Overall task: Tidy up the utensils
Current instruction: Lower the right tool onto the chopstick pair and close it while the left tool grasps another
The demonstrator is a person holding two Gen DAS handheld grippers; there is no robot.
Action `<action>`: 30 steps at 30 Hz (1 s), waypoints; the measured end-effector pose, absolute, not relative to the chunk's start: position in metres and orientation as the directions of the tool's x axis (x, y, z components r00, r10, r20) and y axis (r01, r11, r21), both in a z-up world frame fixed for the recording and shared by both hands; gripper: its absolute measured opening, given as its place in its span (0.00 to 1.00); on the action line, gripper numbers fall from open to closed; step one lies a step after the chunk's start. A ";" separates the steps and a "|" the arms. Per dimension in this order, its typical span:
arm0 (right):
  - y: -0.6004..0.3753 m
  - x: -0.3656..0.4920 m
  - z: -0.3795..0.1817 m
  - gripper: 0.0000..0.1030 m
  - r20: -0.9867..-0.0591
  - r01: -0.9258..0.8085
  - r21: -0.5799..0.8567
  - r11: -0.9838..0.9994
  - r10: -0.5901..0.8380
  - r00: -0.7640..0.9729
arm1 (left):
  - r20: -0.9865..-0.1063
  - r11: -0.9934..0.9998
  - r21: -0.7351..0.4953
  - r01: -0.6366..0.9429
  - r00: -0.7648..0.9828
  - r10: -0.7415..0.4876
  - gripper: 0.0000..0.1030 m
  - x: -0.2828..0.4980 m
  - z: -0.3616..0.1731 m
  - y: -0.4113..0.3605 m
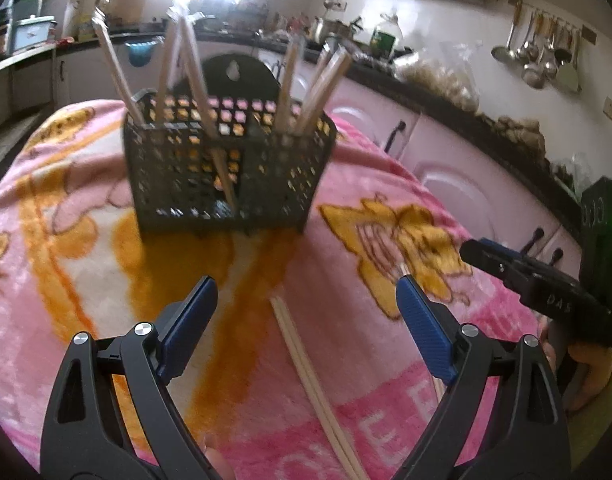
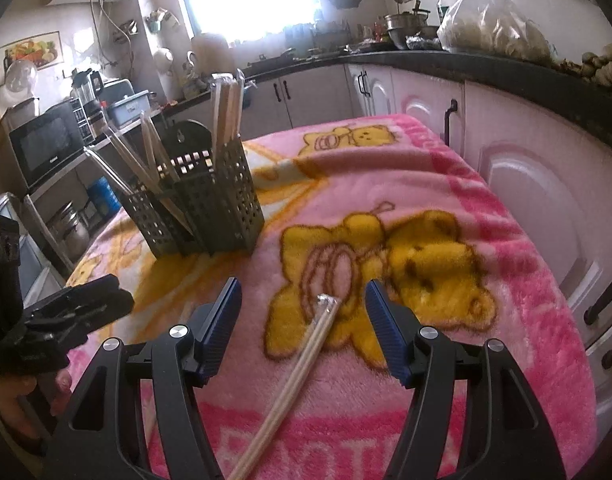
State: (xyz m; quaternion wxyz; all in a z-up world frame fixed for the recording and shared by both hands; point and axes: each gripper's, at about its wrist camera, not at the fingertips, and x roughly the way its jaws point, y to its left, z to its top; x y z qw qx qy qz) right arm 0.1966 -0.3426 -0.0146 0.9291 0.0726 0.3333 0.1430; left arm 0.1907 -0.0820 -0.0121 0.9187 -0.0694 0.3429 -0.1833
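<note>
Pink bear-print blanket (image 2: 385, 168) carries loose chopsticks (image 2: 306, 344); right tongs (image 2: 304, 300), wide open and empty like left tongs (image 1: 307, 294), should straddle both sticks before closing, then lift toward the perforated caddy (image 2: 202, 208).

My left black two-finger gripper w/ blue ribbed pads (image 1: 306, 300) hangs low, jaws spread wide, nothing between the pads, fingers pointing fwd and slightly down. My right black gripper w/ matching blue pads (image 2: 304, 304) sits alongside at about the same height, jaws likewise wide apart, gripping nothing. Each unit shows in the other's cam: right one at far right of left view (image 1: 537, 280), left one at far left of right view (image 2: 70, 312). A bare hand (image 2: 22, 400) wraps the left unit's handle; fingers of the other hand (image 1: 585, 368) show beneath the right unit.
</note>
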 end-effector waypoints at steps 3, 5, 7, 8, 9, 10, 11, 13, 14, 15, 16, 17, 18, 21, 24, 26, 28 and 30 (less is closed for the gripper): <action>-0.346 0.198 -0.021 0.60 -0.610 -0.216 0.238 0.947 0.319 0.726 | -0.626 0.923 -0.248 0.295 0.678 -0.385 0.79 0.191 -0.021 -0.089; -0.348 0.199 -0.025 0.60 -0.621 -0.215 0.237 0.947 0.318 0.716 | -0.639 0.922 -0.249 0.297 0.664 -0.387 0.79 0.192 -0.027 -0.093; -0.350 0.202 -0.031 0.60 -0.635 -0.215 0.247 0.945 0.325 0.701 | -0.657 0.924 -0.245 0.295 0.650 -0.382 0.79 0.193 -0.033 -0.097; -0.351 0.203 -0.034 0.60 -0.640 -0.213 0.254 0.943 0.329 0.694 | -0.664 0.925 -0.244 0.292 0.644 -0.379 0.79 0.193 -0.036 -0.098; -0.352 0.205 -0.036 0.60 -0.647 -0.213 0.260 0.942 0.333 0.686 | -0.675 0.927 -0.242 0.288 0.636 -0.374 0.79 0.194 -0.040 -0.099; -0.352 0.206 -0.039 0.60 -0.654 -0.210 0.263 0.942 0.334 0.678 | -0.681 0.926 -0.245 0.286 0.629 -0.375 0.77 0.195 -0.042 -0.099; -0.353 0.209 -0.041 0.60 -0.662 -0.209 0.267 0.941 0.336 0.670 | -0.688 0.926 -0.248 0.286 0.621 -0.376 0.75 0.196 -0.044 -0.100; -0.353 0.212 -0.045 0.60 -0.673 -0.214 0.272 0.938 0.345 0.654 | -0.703 0.926 -0.251 0.282 0.605 -0.374 0.70 0.198 -0.050 -0.101; -0.353 0.215 -0.048 0.58 -0.681 -0.215 0.272 0.938 0.345 0.645 | -0.710 0.926 -0.256 0.278 0.596 -0.375 0.69 0.200 -0.052 -0.101; -0.351 0.218 -0.050 0.57 -0.690 -0.221 0.276 0.935 0.353 0.632 | -0.719 0.927 -0.257 0.272 0.587 -0.372 0.64 0.201 -0.055 -0.101; -0.350 0.219 -0.051 0.53 -0.696 -0.224 0.279 0.934 0.357 0.623 | -0.728 0.929 -0.257 0.266 0.580 -0.367 0.60 0.202 -0.057 -0.102; -0.348 0.223 -0.053 0.51 -0.704 -0.224 0.283 0.933 0.360 0.612 | -0.741 0.932 -0.255 0.259 0.567 -0.361 0.58 0.204 -0.059 -0.102; -0.347 0.226 -0.055 0.51 -0.712 -0.224 0.291 0.930 0.367 0.599 | -0.750 0.933 -0.257 0.253 0.556 -0.357 0.55 0.206 -0.062 -0.102; -0.343 0.236 -0.060 0.49 -0.732 -0.225 0.293 0.929 0.369 0.572 | -0.760 0.930 -0.277 0.242 0.537 -0.366 0.53 0.211 -0.066 -0.100; -0.340 0.246 -0.065 0.44 -0.759 -0.214 0.308 0.927 0.375 0.532 | -0.760 0.920 -0.313 0.234 0.520 -0.391 0.53 0.216 -0.067 -0.097; -0.339 0.254 -0.069 0.39 -0.780 -0.202 0.307 0.930 0.367 0.507 | -0.765 0.919 -0.318 0.232 0.511 -0.393 0.53 0.219 -0.067 -0.097; -0.339 0.262 -0.074 0.37 -0.797 -0.193 0.322 0.927 0.375 0.473 | -0.770 0.917 -0.330 0.224 0.498 -0.399 0.53 0.223 -0.067 -0.097; -0.342 0.270 -0.078 0.36 -0.797 -0.173 0.361 0.916 0.400 0.454 | -0.775 0.914 -0.337 0.226 0.485 -0.405 0.53 0.227 -0.068 -0.098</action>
